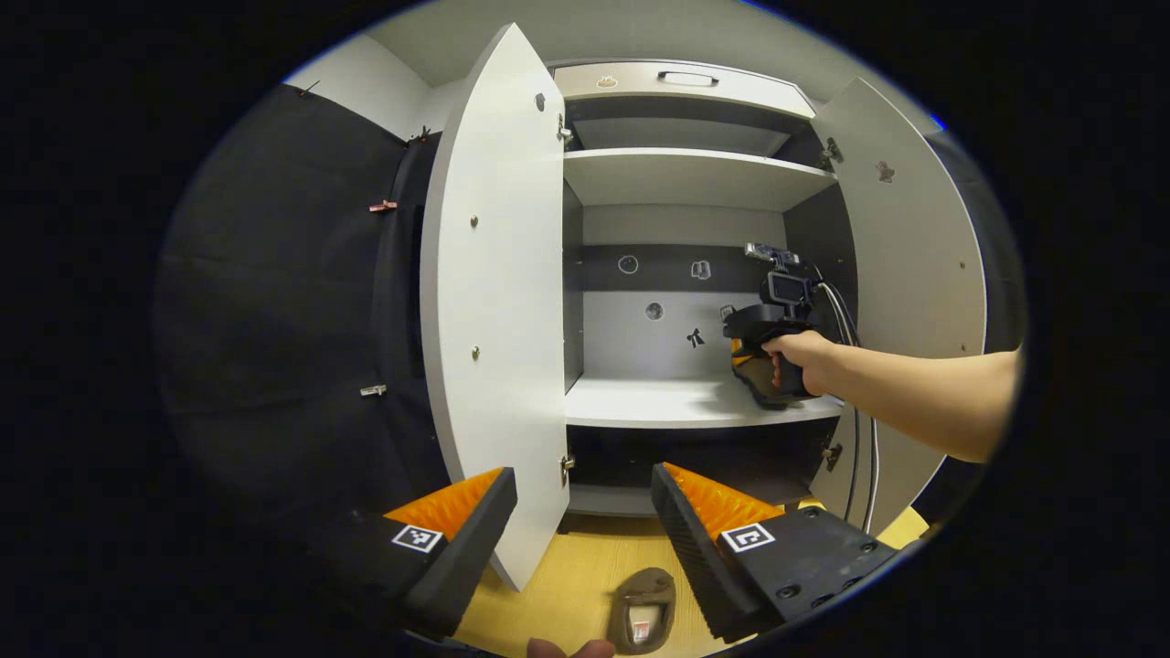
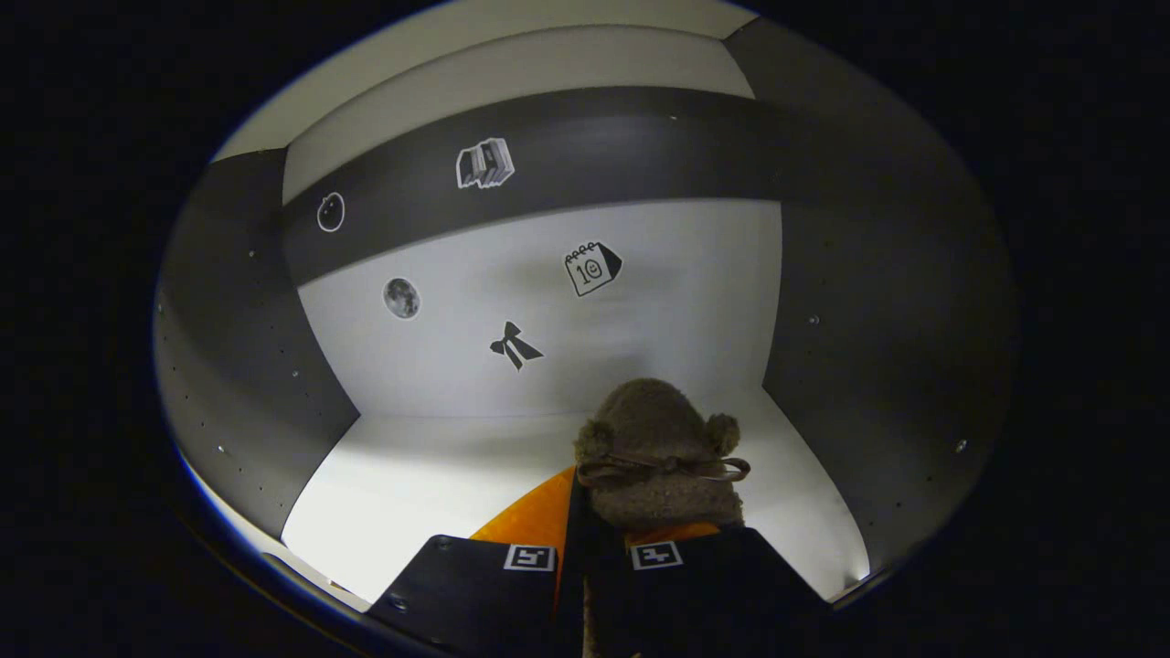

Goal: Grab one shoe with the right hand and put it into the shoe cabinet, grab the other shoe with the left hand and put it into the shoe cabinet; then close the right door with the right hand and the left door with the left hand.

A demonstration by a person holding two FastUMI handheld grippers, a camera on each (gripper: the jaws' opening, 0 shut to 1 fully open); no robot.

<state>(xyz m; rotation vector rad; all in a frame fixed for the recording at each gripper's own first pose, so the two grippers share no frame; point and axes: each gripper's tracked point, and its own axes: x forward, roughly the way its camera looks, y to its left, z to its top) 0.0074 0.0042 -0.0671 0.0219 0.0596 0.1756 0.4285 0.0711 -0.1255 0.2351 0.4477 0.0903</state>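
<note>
Shoe [image 2: 660, 457] clamped in right claw [image 2: 592, 535] inside shoe cabinet [image 2: 567, 457]

Left gripper view facing cabinet [image 1: 695, 174] from outside, right gripper view inside, sharing shelf [image 1: 658, 402]

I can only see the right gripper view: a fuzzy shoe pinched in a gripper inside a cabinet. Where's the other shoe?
Observer: Unlike your fuzzy shoe, the other shoe lies on the wooden floor in front of the cabinet.
Operator: Is the other gripper holding it?
Observer: No, the left gripper is open, with nothing between its fingers.
Operator: And the cabinet doors?
Observer: The left door and the right door both stand open.
</note>
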